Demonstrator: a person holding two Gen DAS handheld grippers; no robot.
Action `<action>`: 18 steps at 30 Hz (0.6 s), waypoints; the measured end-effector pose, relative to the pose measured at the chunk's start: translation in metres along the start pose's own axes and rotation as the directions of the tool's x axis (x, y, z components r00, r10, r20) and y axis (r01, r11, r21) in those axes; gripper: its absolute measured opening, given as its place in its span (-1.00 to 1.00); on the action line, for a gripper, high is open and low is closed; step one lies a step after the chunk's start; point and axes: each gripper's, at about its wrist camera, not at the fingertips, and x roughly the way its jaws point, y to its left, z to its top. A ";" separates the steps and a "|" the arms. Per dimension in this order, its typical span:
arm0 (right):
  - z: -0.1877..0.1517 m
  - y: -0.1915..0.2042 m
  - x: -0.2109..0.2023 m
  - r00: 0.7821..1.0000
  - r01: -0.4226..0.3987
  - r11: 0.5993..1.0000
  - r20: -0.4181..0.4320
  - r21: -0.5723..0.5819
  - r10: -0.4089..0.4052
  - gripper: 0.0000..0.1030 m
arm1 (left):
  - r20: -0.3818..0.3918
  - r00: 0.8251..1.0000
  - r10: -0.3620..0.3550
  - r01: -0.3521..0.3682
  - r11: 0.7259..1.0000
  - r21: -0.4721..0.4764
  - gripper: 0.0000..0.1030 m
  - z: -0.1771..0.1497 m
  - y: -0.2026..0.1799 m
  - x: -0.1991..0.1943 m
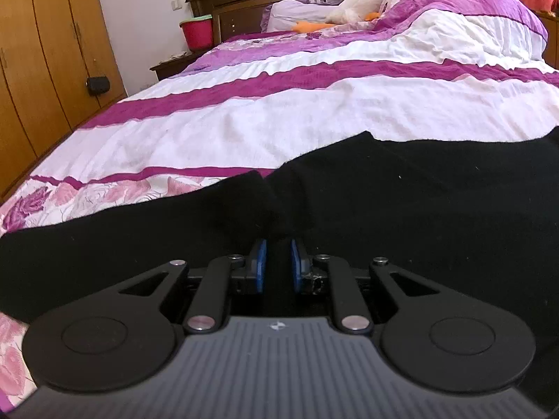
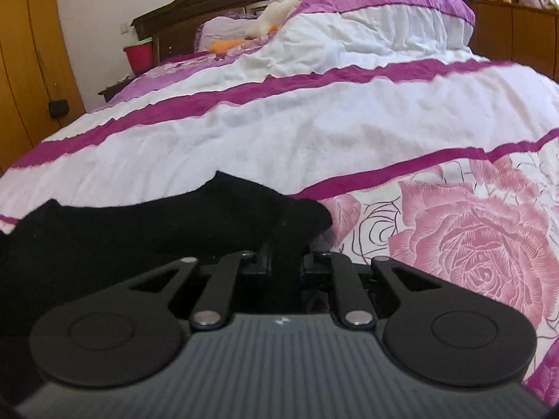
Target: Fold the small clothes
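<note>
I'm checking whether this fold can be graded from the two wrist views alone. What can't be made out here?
- Black garment: its type and full outline; the left wrist view's bottom and right edges cut it off.
- Near hem: hidden under the left tool body.
- Right tool: its pads are buried in the black cloth in the right wrist view.
- White plush toy by the pillows: too small and partly behind the purple quilt.

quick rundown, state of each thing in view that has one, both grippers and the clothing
left gripper: shut on the black garment, blue pads pinching a fold
right gripper: shut on the black garment at its right end
black garment: spread on the bed, near edge bunched where gripped
bedspread: laid out, lightly wrinkled
duvet: heaped near the headboard
red tub: upright beside the bed
</note>
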 end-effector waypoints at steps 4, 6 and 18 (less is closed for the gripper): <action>0.004 -0.003 -0.012 1.000 -0.004 0.999 -0.003 0.040 0.004 -0.56 | -0.003 1.000 -0.011 0.011 1.000 -0.025 -0.54 0.001 0.005 -0.005; 0.007 -0.002 -0.021 1.000 0.007 0.998 -0.007 0.061 -0.007 -0.32 | -0.011 1.000 0.007 -0.008 0.999 -0.048 -0.01 0.004 0.010 -0.010; 0.017 0.011 -0.112 0.996 -0.082 0.997 -0.039 0.001 0.082 -0.19 | -0.001 0.998 0.070 -0.069 0.986 -0.152 0.54 -0.001 0.081 -0.067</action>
